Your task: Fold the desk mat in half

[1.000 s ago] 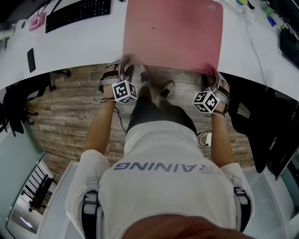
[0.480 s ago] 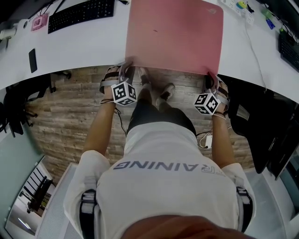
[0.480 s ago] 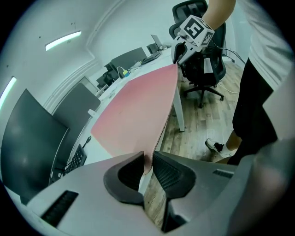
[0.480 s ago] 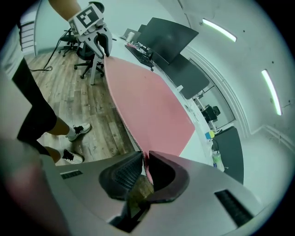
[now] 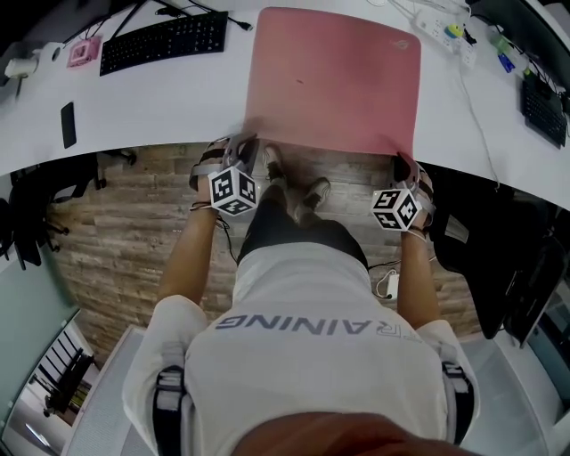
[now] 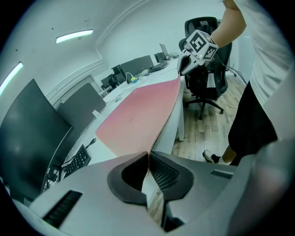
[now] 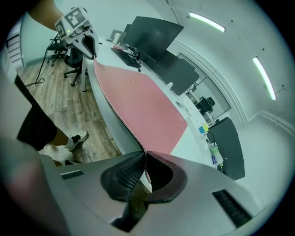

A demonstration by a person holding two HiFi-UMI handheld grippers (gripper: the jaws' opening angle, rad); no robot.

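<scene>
The pink desk mat [image 5: 334, 80] lies flat on the white desk [image 5: 151, 102], its near edge at the desk's front edge. My left gripper [image 5: 242, 144] is shut on the mat's near left corner; in the left gripper view the mat's thin edge [image 6: 159, 131] runs into the left gripper's pinched pads [image 6: 148, 154]. My right gripper [image 5: 403, 163] is at the near right corner, its jaws closing, and the pads [image 7: 145, 154] press on the mat's edge [image 7: 124, 122]. Each gripper view shows the other gripper at the far corner.
A black keyboard [image 5: 160, 40] and a small pink item [image 5: 82, 53] lie at the desk's back left, a dark phone [image 5: 68, 125] nearer the front. A power strip [image 5: 445, 27] and cable sit at the back right. A black chair [image 5: 525, 267] stands right of me.
Both grippers have closed onto the mat's near corners. The head view has shifted a little, showing more of the desk.
</scene>
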